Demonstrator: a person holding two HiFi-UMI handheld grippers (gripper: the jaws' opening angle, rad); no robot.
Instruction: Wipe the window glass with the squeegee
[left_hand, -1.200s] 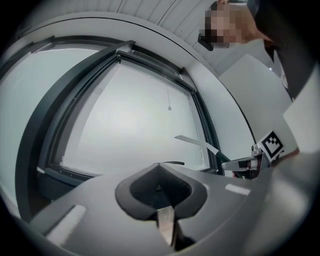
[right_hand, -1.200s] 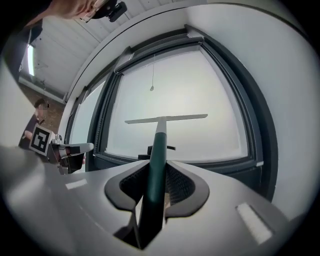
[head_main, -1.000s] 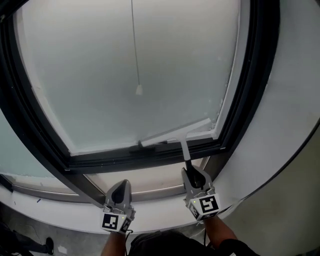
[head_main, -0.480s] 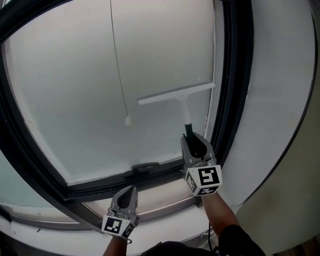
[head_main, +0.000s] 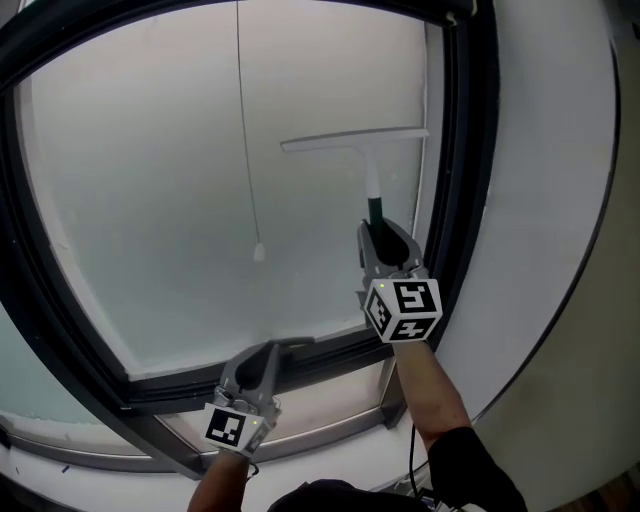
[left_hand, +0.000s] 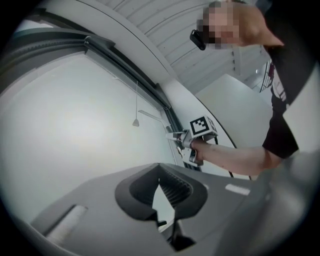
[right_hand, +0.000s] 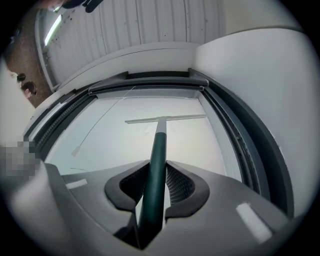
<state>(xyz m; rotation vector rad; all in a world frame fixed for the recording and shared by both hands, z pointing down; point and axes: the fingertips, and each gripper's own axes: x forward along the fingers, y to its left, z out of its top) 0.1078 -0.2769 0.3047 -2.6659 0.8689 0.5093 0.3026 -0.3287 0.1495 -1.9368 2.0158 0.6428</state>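
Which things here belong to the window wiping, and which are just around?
In the job:
squeegee
window glass
right gripper, shut on the squeegee's handle

Just around:
left gripper, shut and empty, low by the sill
hanging cord
window frame

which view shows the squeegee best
The head view: the whole squeegee shows there, its blade level across the window glass and its handle in the right gripper. The right gripper view also shows all of it, but foreshortened along the handle. The left gripper view shows it only small and far off.
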